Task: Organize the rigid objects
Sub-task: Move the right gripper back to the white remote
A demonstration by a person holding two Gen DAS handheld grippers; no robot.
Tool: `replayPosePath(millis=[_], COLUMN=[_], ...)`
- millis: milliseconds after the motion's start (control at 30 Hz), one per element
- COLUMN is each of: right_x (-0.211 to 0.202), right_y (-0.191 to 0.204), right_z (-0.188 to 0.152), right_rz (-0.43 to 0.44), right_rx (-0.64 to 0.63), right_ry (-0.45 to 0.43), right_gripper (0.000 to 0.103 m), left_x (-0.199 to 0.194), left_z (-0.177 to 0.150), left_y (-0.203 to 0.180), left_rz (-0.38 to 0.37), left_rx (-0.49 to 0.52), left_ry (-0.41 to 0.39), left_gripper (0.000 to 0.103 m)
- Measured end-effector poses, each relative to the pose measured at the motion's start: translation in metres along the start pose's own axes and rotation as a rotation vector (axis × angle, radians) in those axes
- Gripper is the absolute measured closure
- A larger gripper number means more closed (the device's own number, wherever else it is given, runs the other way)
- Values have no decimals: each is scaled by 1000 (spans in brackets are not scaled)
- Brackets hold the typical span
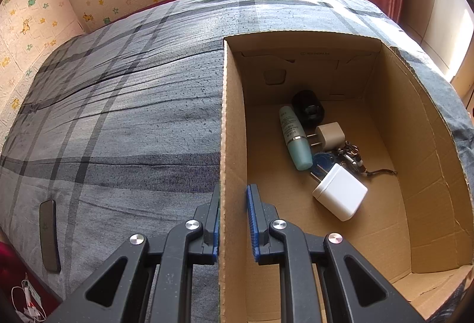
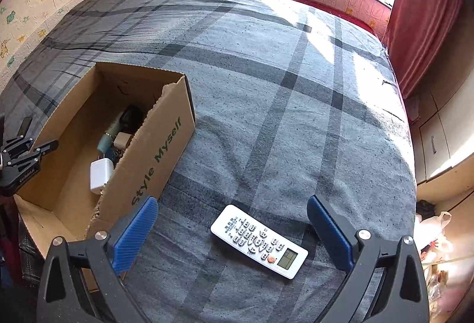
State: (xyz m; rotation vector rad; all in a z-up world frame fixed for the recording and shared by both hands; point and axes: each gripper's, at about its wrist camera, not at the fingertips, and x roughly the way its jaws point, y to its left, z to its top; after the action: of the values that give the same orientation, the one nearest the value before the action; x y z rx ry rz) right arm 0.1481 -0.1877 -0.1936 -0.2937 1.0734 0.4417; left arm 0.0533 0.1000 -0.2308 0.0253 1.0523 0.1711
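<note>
Right wrist | right tool point(image 2: 232, 229) spread over flat white remote point(image 2: 258, 240) | left tool point(image 1: 234, 222) clamps corrugated box wall point(image 1: 232, 127)

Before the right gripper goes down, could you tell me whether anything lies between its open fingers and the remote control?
Nothing visible does: the remote control lies alone on the bedspread below the open right gripper.

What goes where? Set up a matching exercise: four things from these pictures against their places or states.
1. remote control
2. white charger
3. left claw
4. right claw

a. shut on the cardboard box wall
b. open, above the bed
c. lying on the plaid bedspread
d. inside the box, beside the teal tube

Pairs: 1-c, 2-d, 3-a, 4-b
</note>
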Motion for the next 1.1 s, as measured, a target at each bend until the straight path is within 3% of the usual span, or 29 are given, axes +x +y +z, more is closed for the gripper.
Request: replayPosePath(millis=[267, 633, 767, 1100], right_x=[38, 92, 104, 129], right_y=[-18, -45, -40, -40], right_z=[-26, -59, -71, -72], right_rz=[16, 68, 74, 81], right_rx=[-92, -90, -145, -216], right_ry=[21, 152, 188, 266], right_gripper=[0, 0, 0, 0], left_x=[0, 1, 0, 0], left_z=[-1, 0, 1, 1], left_y=[-1, -2, -3, -4], left_rz=[1, 10, 12, 13], left_rx=[3, 10, 11, 10], left_ry=[0, 4, 3, 5], left_gripper=[87, 86, 86, 86])
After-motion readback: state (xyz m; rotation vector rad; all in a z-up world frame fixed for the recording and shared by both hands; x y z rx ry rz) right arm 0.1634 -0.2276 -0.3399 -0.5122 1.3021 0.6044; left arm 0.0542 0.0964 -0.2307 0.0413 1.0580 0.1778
